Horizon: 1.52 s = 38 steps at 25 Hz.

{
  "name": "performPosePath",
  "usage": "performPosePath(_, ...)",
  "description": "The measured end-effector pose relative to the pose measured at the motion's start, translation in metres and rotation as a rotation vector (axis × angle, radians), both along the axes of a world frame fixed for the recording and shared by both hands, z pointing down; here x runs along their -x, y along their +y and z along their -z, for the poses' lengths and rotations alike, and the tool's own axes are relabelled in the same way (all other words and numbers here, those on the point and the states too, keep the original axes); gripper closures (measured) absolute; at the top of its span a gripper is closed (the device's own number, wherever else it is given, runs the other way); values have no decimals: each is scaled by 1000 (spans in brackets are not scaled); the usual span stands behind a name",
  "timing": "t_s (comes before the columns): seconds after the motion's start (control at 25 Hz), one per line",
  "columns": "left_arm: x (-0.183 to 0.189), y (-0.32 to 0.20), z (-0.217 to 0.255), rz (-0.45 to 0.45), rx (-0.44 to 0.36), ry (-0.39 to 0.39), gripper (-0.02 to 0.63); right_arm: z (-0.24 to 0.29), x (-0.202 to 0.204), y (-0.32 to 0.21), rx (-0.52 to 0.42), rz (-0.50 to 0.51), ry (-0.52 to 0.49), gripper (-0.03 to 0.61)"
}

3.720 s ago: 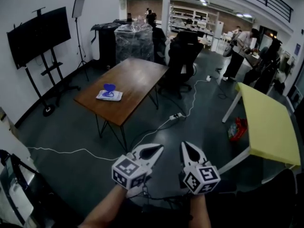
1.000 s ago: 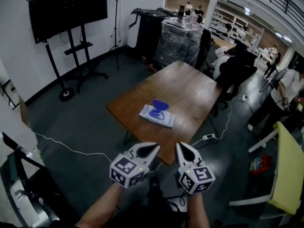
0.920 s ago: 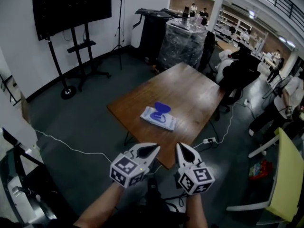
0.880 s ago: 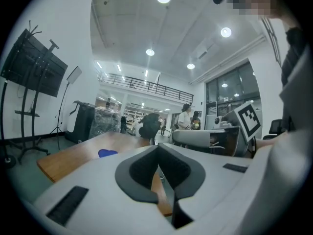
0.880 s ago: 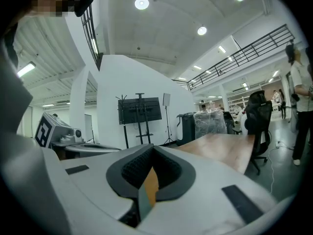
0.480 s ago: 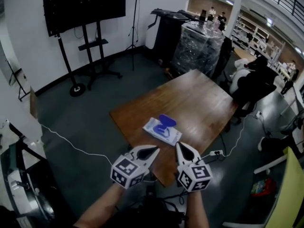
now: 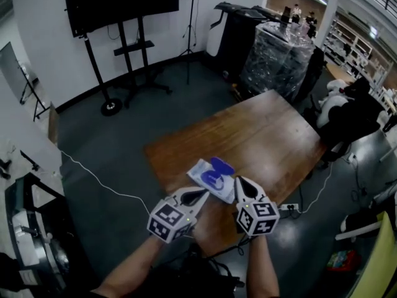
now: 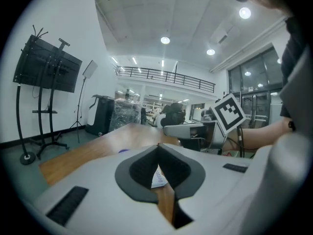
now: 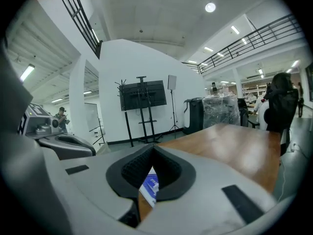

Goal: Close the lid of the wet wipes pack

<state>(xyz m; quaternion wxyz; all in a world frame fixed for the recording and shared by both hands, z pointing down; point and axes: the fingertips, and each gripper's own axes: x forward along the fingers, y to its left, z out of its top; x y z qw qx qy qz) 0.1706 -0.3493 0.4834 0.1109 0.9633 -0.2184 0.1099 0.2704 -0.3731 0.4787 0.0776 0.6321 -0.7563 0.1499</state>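
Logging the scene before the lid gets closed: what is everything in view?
White wet wipes pack with open blue lid: one, white and blue, table's near edge.
Brown wooden table: one, brown, centre.
Black screen on stand: one, black, against far-left wall.
Plastic-wrapped pallet load: one, clear wrap, beyond table.
Left gripper: one, white, shut, empty, before the pack.
Right gripper: one, white, shut, empty, beside the left.

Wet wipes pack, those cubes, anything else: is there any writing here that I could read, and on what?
Wet wipes pack: blue print on its top, too small to read in the head view; the slivers seen in both gripper views are too blurred.
Marker cubes on the left gripper and right gripper: square black-and-white patterns, no letters or numbers.
Nothing else shows readable text.
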Motion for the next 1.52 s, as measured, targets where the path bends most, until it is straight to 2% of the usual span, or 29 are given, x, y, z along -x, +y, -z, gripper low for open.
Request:
performPosePath(0.44,-13,-24,-21,50,36,-65,614,-71,-36,-71,133,8,-23,574)
performPosePath(0.84,-15,-35,-33,78,47,-100,614,-119,-54,-106,236,-8,-43,573)
performPosePath(1.2,-14,-38,-39,90,62,-97,614,-126,-41,-97,284,62,-72,574)
performPosePath(1.52,-11,-34,-48,106,82,-91,614,-130,-5,-79,301,145,-97,573)
